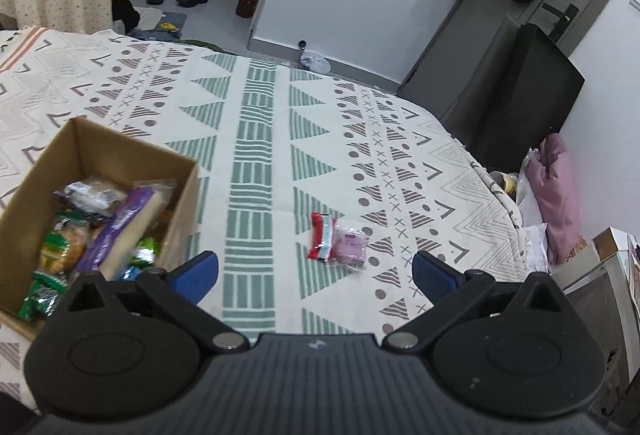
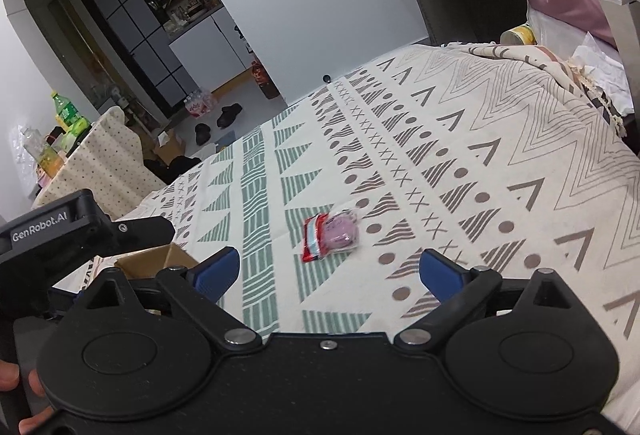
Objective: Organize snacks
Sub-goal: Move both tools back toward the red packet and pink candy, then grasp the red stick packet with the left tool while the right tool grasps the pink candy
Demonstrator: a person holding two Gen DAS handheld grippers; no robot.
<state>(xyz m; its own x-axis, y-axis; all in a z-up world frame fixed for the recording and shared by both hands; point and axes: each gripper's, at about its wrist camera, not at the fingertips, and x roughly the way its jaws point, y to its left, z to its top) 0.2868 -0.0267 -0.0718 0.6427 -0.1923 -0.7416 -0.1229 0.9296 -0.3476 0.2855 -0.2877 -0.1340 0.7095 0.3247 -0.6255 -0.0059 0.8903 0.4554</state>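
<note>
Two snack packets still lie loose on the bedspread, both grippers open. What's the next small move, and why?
Probably ease the right gripper forward and down onto the pink packet, which overlaps the red packet. Both lie just ahead of its open jaws, outside the cardboard box that already holds the other snacks. The left gripper, also open, is empty.

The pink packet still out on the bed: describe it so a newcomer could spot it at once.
Start from the patterned bedspread and the cardboard box of snacks at its left. To the right of the box, just past the green stripe, two small packets lie touching. The pink packet is the right-hand one, clear-wrapped with a pale pink filling; its neighbour, the red packet, is red and white.
</note>
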